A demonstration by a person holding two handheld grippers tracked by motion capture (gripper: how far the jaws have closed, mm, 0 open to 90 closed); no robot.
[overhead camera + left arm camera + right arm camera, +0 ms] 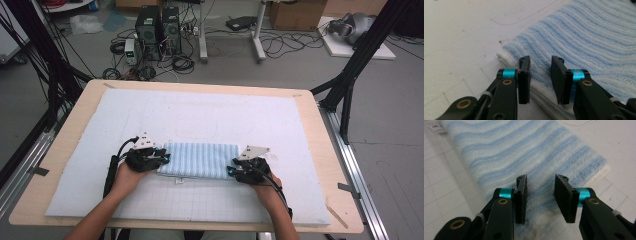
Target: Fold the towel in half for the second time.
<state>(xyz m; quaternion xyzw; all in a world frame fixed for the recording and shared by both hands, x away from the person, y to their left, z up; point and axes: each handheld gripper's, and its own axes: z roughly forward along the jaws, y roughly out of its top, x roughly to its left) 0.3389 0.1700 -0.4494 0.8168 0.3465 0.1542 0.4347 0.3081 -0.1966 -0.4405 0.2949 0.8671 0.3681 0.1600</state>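
Left gripper [161,157] and right gripper [234,171] low at folded striped towel [199,159] ends, jaws parted, gripping nothing; towel tag [435,126] unreadable.

Both forearms bare, no sleeves in the high view. Left gripper [161,158] and right gripper [233,171]: black bodies, grey three-cornered plate on top of each, black cable trailing back along each arm. Gripper views: two flat black jaws with screw holes at the tips, cyan cylinders at the jaw bases, brass rivets on the black linkage arms.
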